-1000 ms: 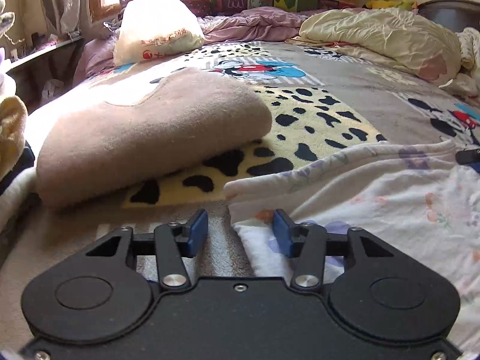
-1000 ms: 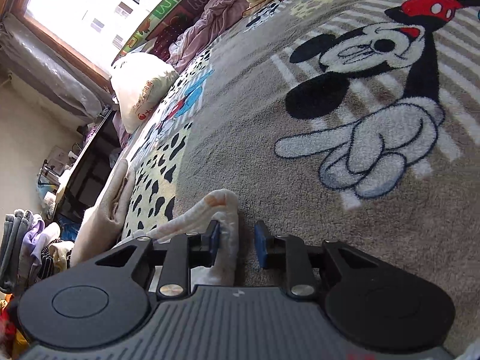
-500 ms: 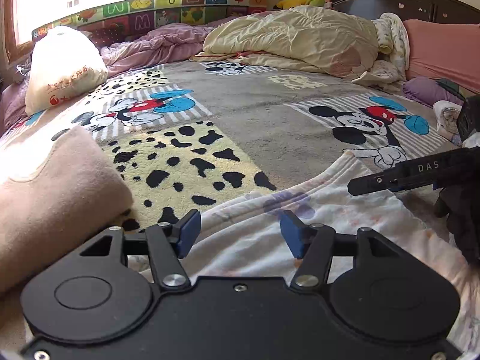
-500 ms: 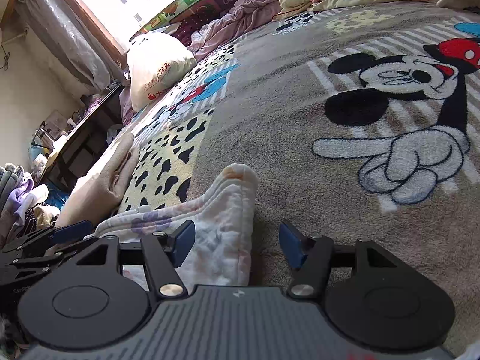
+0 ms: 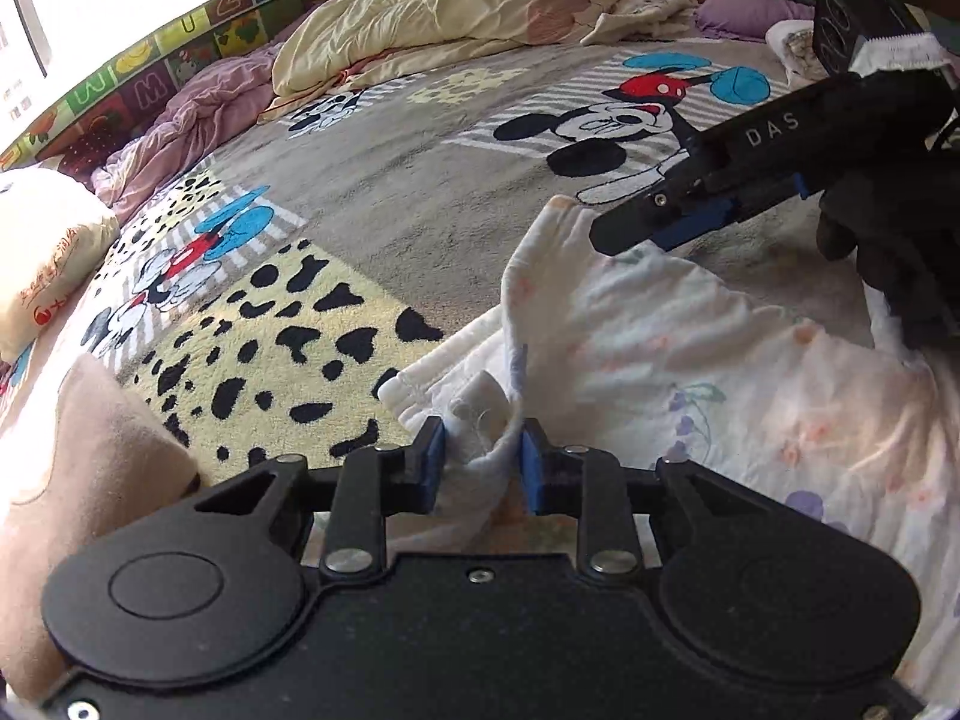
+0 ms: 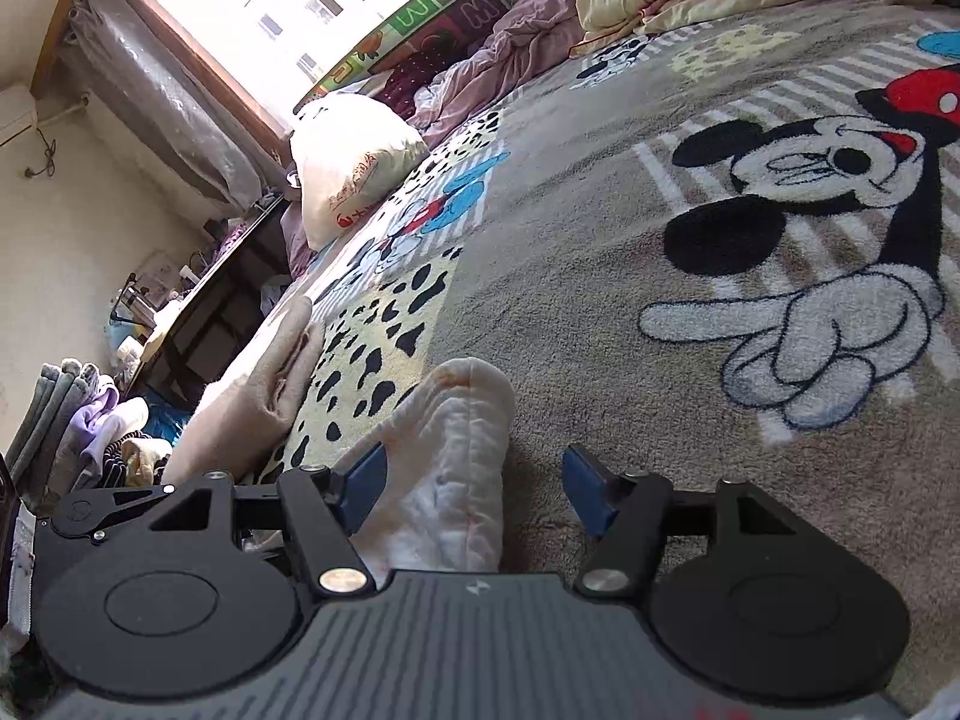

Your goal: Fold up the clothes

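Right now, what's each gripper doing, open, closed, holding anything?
Left gripper: shut on the floral garment.
Right gripper: open, its fingers either side of the garment's folded edge.

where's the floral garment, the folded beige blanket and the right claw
floral garment (image 5: 690, 354), left wrist view, its spread middle
folded beige blanket (image 6: 252, 396), right wrist view, its rolled edge
right claw (image 6: 474, 486), right wrist view, midway between its blue tips

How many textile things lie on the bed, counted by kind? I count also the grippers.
Floral garment: 1
Folded beige towel: 1
White pillow: 1
Rumpled quilts, cream and purple: 2
Grippers, left and right: 2
Total: 7
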A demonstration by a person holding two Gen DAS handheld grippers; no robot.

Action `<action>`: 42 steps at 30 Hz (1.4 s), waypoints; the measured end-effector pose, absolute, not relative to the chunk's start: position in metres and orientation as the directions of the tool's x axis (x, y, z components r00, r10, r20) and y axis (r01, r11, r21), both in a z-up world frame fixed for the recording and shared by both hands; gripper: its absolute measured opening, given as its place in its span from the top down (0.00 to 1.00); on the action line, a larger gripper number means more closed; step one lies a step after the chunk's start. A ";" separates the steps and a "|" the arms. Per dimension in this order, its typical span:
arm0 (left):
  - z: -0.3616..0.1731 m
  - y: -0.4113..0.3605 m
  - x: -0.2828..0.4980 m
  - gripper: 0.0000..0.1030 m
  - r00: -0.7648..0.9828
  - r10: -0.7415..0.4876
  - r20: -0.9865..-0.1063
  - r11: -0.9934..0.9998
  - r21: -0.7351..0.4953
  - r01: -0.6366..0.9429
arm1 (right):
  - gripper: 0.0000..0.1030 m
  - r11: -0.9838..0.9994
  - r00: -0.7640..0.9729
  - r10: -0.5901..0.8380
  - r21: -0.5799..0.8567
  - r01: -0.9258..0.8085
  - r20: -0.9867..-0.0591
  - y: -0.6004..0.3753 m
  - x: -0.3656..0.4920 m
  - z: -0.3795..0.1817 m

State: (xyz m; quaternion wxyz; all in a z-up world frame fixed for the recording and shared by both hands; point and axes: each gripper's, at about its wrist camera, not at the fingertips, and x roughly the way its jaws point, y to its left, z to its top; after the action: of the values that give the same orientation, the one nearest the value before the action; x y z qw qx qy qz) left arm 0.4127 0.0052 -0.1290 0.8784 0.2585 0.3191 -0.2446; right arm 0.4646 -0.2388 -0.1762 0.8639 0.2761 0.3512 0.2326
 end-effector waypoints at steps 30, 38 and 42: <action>-0.153 0.023 0.443 0.66 0.745 -0.036 -0.666 0.958 0.188 0.215 | 0.48 0.711 0.695 0.550 0.696 -0.099 -0.463 -0.277 0.465 -0.176; -0.105 -0.025 0.326 0.67 0.792 -0.236 -0.563 0.940 0.074 0.333 | 0.48 0.775 0.713 0.500 0.622 -0.114 -0.492 -0.315 0.420 -0.167; -0.132 -0.075 0.298 0.67 0.737 -0.348 -0.580 0.908 -0.011 0.420 | 0.48 0.809 0.795 0.354 0.588 0.005 -0.493 -0.356 0.378 -0.168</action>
State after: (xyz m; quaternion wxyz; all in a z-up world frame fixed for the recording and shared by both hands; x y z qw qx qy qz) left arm 0.2979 -0.0752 -0.1318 0.9299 0.0602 0.2985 -0.2064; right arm 0.3779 -0.3559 -0.1682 0.9006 0.2938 0.3053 0.0968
